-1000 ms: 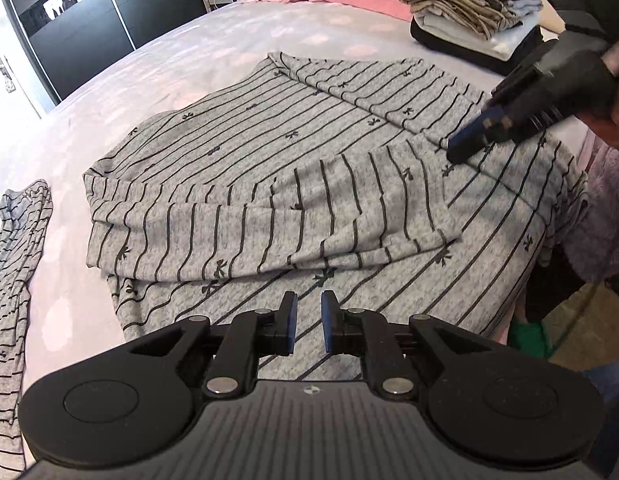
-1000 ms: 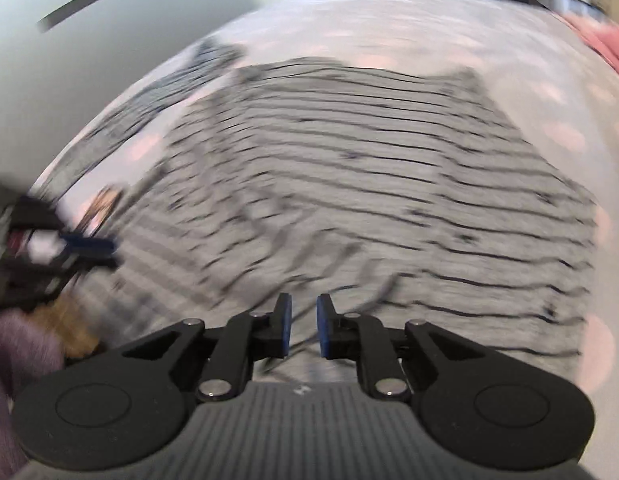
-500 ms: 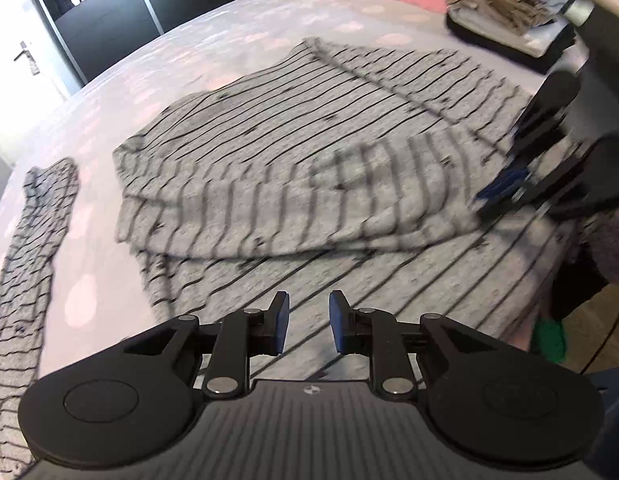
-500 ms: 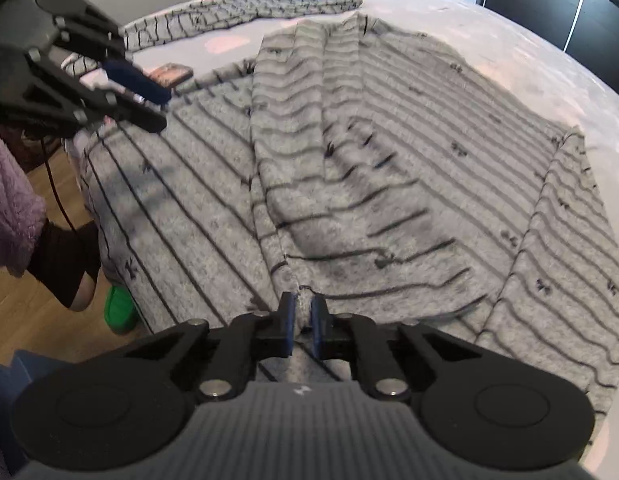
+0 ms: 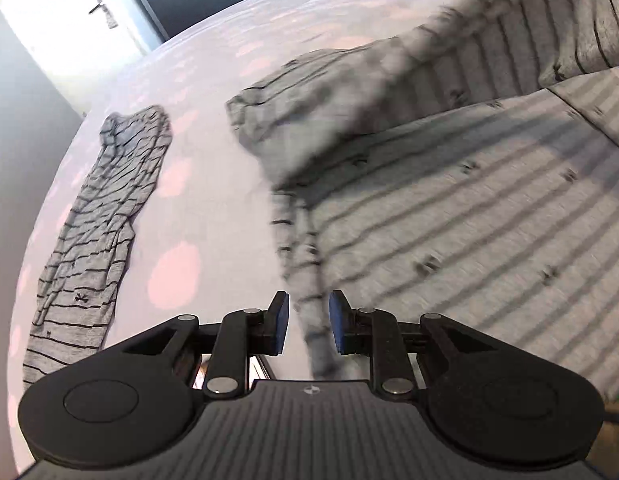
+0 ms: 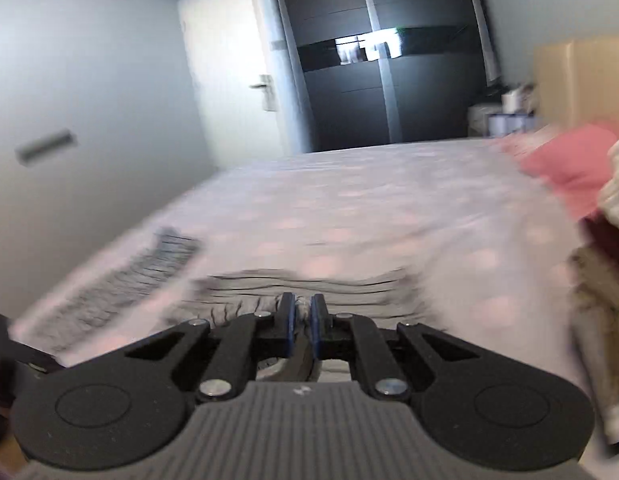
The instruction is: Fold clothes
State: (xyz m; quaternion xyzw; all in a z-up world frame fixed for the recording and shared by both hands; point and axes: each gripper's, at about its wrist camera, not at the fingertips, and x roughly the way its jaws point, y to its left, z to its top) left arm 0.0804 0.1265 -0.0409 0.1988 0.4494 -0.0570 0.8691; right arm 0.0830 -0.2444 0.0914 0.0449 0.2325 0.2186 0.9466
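Observation:
A grey striped long-sleeve shirt (image 5: pixel 469 208) lies spread on the bed, blurred by motion. In the left wrist view its lower left edge hangs as a narrow strip between the fingers of my left gripper (image 5: pixel 305 320). Those jaws stand apart, with a gap on each side of the cloth. In the right wrist view my right gripper (image 6: pixel 302 320) is shut on a bunched fold of the same shirt (image 6: pixel 309 284) and holds it raised above the bed. What hangs below that grip is hidden.
A second grey striped garment (image 5: pixel 105 216) lies to the left on the white, pink-dotted bedcover (image 5: pixel 213 80). A pink pillow (image 6: pixel 569 164) and a stack of folded clothes (image 6: pixel 605 280) sit at the right. A door (image 6: pixel 229 80) and a dark wardrobe (image 6: pixel 369 100) stand beyond the bed.
My left gripper slid left to the shirt's edge and its jaws widened around the cloth. My right gripper closed on a fold and rose with it, its view tipping up toward the room.

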